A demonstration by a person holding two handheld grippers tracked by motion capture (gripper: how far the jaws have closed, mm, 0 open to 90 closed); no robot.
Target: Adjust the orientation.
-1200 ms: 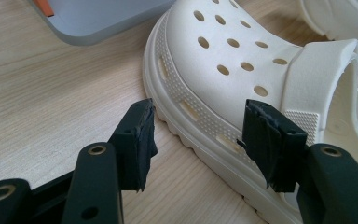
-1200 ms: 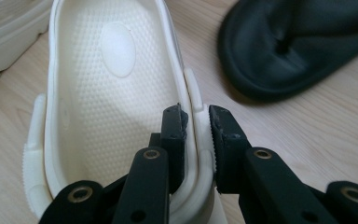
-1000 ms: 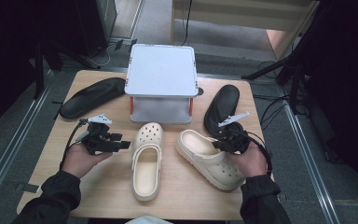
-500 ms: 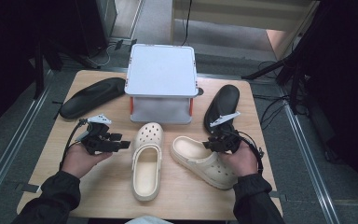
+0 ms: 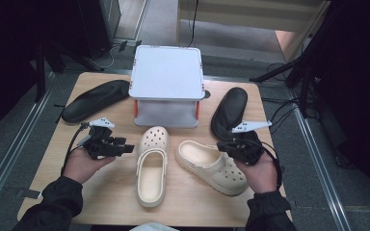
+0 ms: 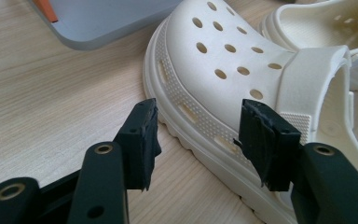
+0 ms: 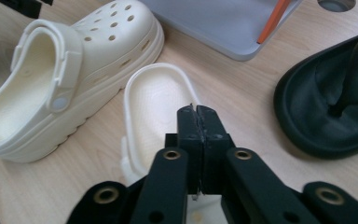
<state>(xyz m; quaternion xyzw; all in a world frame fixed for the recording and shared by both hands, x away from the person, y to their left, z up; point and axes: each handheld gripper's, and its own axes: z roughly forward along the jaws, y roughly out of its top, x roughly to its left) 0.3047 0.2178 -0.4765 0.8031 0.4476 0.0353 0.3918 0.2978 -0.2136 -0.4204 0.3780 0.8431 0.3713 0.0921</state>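
Two cream clogs lie on the table, in front of the grey box. The left clog (image 5: 151, 166) lies toe toward the box, heel toward the person, sole down. The right clog (image 5: 211, 166) lies at an angle, its heel opening near the left clog's middle and its toe pointing toward the person's right side. The two are just beside each other; whether they touch cannot be told.

The left gripper (image 5: 118, 147) sits just beside the left clog's outer flank. In the left gripper view its jaws stand apart, have just been closing a little, and frame the clog's ribbed sole edge (image 6: 200, 126) without pressing on it. Nothing is held.

The right gripper (image 5: 226, 148) is by the right clog, above its heel end. In the right gripper view (image 7: 198, 114) its jaws have just shut and meet pad to pad with nothing between them; the clog's open heel (image 7: 154, 107) lies under them.

The box (image 5: 167, 77) stands at the table's far middle, with orange strips at its corners. A black sandal (image 5: 229, 111) lies right of the box, near the right gripper. A black insole (image 5: 94, 99) lies left of the box, well apart from the left gripper. The table (image 5: 62, 192) is light wood.
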